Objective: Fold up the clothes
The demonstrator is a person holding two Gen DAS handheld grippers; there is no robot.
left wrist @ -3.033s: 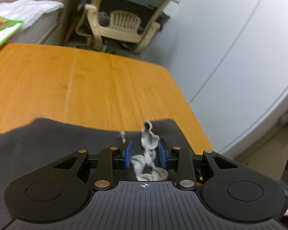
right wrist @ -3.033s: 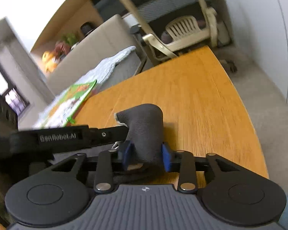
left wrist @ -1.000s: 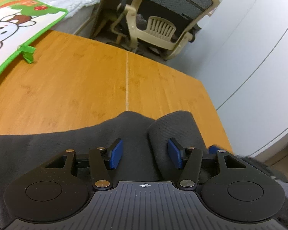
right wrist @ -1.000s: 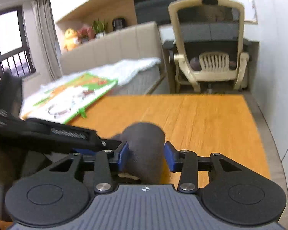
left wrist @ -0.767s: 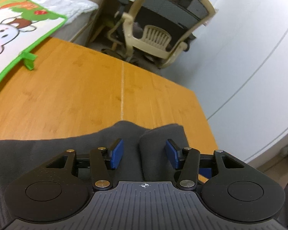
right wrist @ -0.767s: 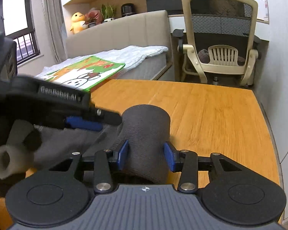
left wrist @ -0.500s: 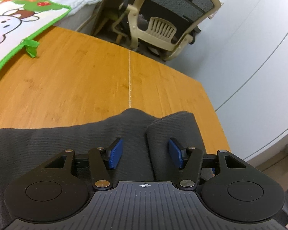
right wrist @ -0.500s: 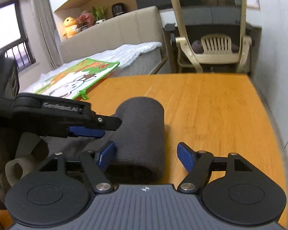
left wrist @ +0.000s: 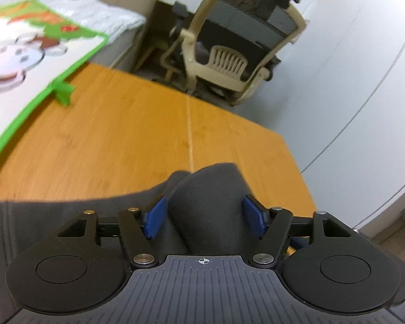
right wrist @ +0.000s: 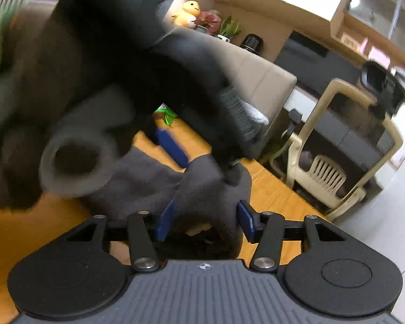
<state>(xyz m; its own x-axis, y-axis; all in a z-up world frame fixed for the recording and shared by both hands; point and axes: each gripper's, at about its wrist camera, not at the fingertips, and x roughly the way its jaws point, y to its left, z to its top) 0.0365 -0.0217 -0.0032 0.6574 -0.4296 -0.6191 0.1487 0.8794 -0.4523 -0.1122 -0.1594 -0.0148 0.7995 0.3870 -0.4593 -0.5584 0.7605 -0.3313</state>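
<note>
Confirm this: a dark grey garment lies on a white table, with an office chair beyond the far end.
Not quite. The table is orange-brown wood, not white, as the left wrist view shows. The rest holds: the dark grey garment lies on it, and the office chair stands beyond the far end.

Both grippers have black linkage arms, silver screws, ribbed grey bodies and blue-padded fingers (left wrist: 155,217).

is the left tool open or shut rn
Open. In the left wrist view the left tool has its blue pads spread wide on either side of a raised fold of the dark grey garment, not pinching it.
</note>
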